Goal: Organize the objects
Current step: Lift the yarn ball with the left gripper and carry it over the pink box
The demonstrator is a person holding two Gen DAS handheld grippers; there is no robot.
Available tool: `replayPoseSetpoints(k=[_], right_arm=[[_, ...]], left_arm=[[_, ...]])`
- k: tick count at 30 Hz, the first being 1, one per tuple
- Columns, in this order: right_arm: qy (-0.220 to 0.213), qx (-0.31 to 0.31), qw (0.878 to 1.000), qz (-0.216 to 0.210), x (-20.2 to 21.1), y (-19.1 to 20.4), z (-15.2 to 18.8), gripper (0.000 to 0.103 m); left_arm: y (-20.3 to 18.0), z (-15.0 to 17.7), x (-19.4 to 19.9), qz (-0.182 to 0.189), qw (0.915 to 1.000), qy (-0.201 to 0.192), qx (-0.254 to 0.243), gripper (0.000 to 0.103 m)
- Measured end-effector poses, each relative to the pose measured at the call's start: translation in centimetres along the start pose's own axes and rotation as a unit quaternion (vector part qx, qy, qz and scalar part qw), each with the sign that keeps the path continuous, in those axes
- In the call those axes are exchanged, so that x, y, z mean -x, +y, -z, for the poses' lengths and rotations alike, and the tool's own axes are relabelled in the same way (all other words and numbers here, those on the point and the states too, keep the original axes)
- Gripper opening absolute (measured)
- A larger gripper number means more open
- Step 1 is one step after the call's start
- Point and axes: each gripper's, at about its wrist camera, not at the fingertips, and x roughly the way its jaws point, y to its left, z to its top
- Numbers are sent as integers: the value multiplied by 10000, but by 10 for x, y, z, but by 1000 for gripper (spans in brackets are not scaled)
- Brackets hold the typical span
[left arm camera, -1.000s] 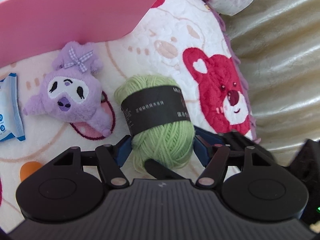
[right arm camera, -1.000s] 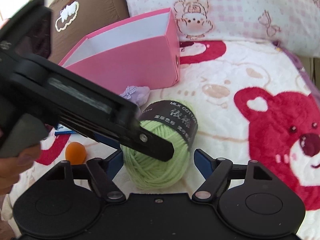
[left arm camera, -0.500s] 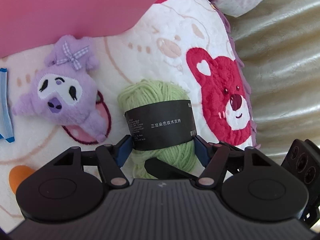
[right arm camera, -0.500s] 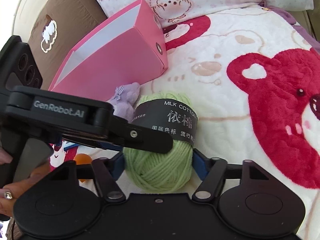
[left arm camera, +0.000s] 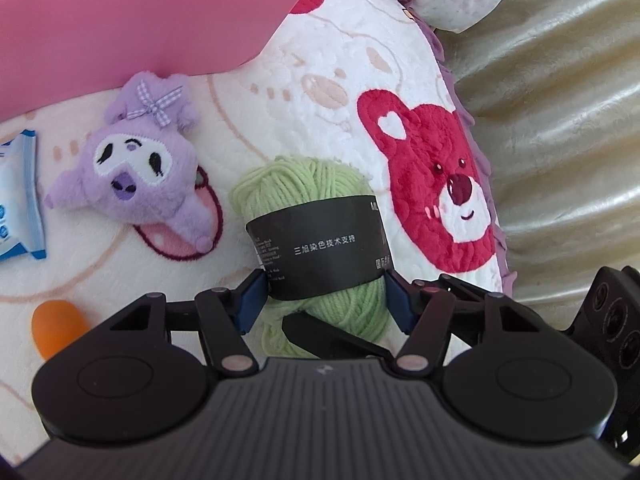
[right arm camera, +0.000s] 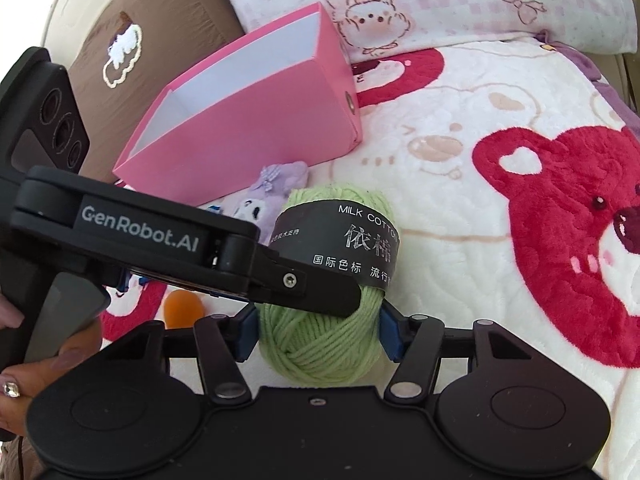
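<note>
A green yarn ball [left arm camera: 312, 188] with a black paper band lies on the bear-print blanket [left arm camera: 340, 60]. My left gripper [left arm camera: 326, 304] comes at it from above; its jaws are closing and the blue pads touch the ball's two sides. My right gripper [right arm camera: 318, 334] straddles the same yarn ball [right arm camera: 316, 356] lower down. Its jaws are closing too, and its pads press on the yarn. One finger of the left gripper [right arm camera: 320, 292] crosses the ball in the right wrist view. A finger of the right gripper [left arm camera: 328, 332] shows below the ball in the left wrist view.
An open pink box [right arm camera: 248, 120] stands behind the yarn. A purple plush toy [left arm camera: 136, 176] lies left of the ball, with a blue-white packet [left arm camera: 16, 200] and an orange object [left arm camera: 56, 324] further left. Beige sofa fabric [left arm camera: 560, 120] borders the blanket. A hand [right arm camera: 40, 364] holds the left gripper.
Both pairs of jaws have narrowed from standing wide of the yarn ball to touching its sides. The right wrist view has rolled a little; the ball has stayed on the blanket.
</note>
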Motion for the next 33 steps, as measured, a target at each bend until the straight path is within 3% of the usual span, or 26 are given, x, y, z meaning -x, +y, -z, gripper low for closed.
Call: replayPoseSetpoints(k=[12,33], right_arm=[[4,9,10000,-50,28,24,1,64],[-191,918,9956,-41,68,106,12,67]], left_arm=[[-16,18,36,-83,9997,-137,-208,62],[-11,51,119,-123,9989,-410,-170,62]])
